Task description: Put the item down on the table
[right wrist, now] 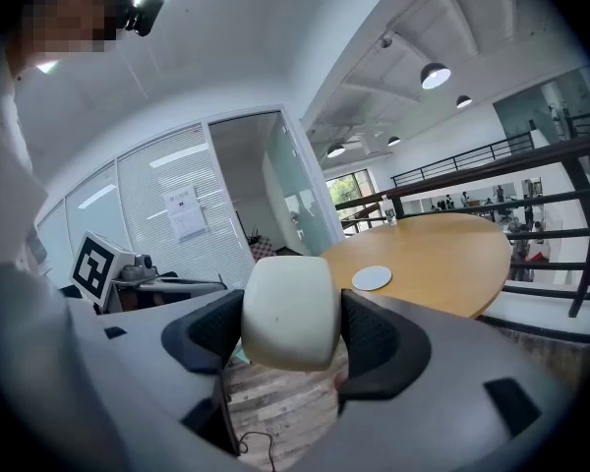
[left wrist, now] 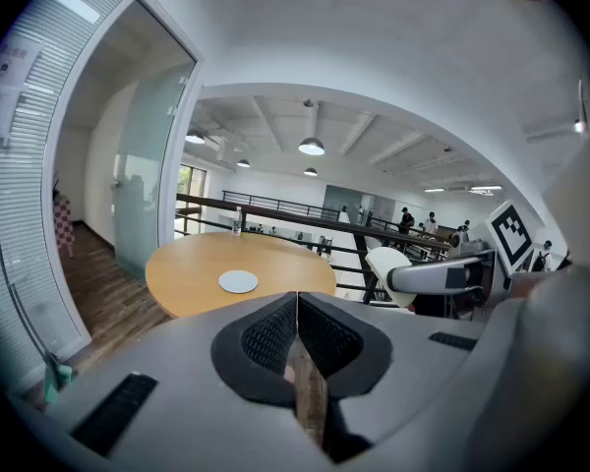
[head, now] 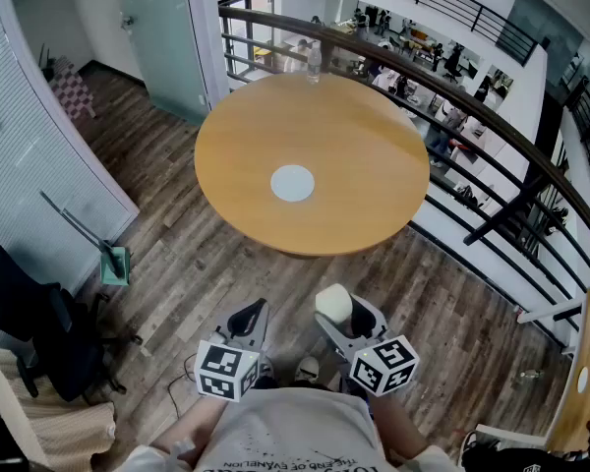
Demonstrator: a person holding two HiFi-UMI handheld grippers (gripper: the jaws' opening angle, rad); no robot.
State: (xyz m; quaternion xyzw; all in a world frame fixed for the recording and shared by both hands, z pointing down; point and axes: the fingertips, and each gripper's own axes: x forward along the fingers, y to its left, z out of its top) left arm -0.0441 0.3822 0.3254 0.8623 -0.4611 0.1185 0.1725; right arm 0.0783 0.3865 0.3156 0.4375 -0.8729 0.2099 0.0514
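Bright, even daylight; fisheye edge distortion.

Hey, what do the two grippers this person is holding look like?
The left gripper and right gripper match: grey bodies, two jaws lined with black textured pads. Each carries a white cube with black square markers. The person wears a light grey printed T-shirt.

Shirt print point(head: 285, 463): one line of letters, near edge, upside down, not legible.
Wall notice point(right wrist: 185, 211): left, print too small to read.
Left cube point(head: 224, 370), right cube point(head: 384, 364): black-and-white square codes.
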